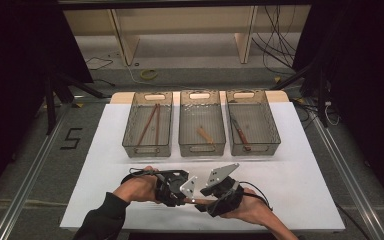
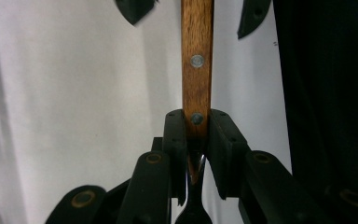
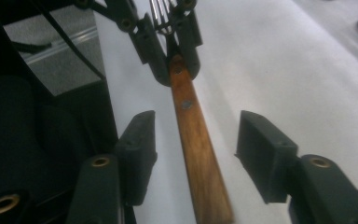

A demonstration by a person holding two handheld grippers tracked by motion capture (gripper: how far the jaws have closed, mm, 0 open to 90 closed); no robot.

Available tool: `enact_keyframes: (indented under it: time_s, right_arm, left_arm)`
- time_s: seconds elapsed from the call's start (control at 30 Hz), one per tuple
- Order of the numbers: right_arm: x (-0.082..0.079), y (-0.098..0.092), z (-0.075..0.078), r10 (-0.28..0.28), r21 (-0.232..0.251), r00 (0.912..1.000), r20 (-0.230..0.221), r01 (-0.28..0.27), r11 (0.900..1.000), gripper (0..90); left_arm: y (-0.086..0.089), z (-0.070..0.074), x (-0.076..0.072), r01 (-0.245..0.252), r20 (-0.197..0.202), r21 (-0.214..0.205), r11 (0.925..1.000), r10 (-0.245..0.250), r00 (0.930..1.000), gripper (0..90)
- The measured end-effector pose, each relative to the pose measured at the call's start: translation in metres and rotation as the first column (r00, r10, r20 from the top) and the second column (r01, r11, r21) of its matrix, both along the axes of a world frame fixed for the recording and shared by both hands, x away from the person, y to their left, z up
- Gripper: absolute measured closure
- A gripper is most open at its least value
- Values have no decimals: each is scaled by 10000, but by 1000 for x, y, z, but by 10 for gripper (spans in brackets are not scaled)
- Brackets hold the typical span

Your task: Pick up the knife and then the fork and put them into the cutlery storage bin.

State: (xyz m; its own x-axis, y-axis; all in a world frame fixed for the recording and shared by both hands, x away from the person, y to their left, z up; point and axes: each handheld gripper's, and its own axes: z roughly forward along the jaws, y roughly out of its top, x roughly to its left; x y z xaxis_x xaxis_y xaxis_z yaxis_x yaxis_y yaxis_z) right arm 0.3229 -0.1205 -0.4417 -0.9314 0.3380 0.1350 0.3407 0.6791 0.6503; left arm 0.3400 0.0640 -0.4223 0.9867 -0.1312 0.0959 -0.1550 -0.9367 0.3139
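Left gripper (image 2: 197, 135) clamped on the fork's (image 3: 198, 140) smooth wooden handle, riveted, just above the white table (image 1: 305, 180); right gripper (image 3: 193, 140) — pads apart, straddling that handle untouched.

The high view looks forward and down from above the person's side onto the table (image 1: 300, 190), far enough to take in three bins (image 1: 202, 123) beyond the grippers. The left gripper view rides on the left gripper (image 2: 197, 122) and faces along its jaws, very near a wooden handle (image 2: 196, 70) that runs straight ahead. The right gripper view rides on the right gripper (image 3: 193, 137), also close, facing the opposite way along that handle (image 3: 198, 149). Both gripper views share the handle and the white tabletop; each shows the other gripper's jaws ahead.
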Motion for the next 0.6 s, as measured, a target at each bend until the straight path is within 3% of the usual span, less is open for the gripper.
enact_keyframes:
  time_s: [0.33,0.6]
  right_arm:
    - [-3,4,-4,208,-204,9998,59,-207,9996,673]
    - [-4,4,-7,505,-298,9987,11,-504,9983,736]
  left_arm:
    - [-3,1,-3,22,-84,-177,9998,-23,10000,773]
    - [-4,0,-4,198,-98,-127,9997,-199,9998,769]
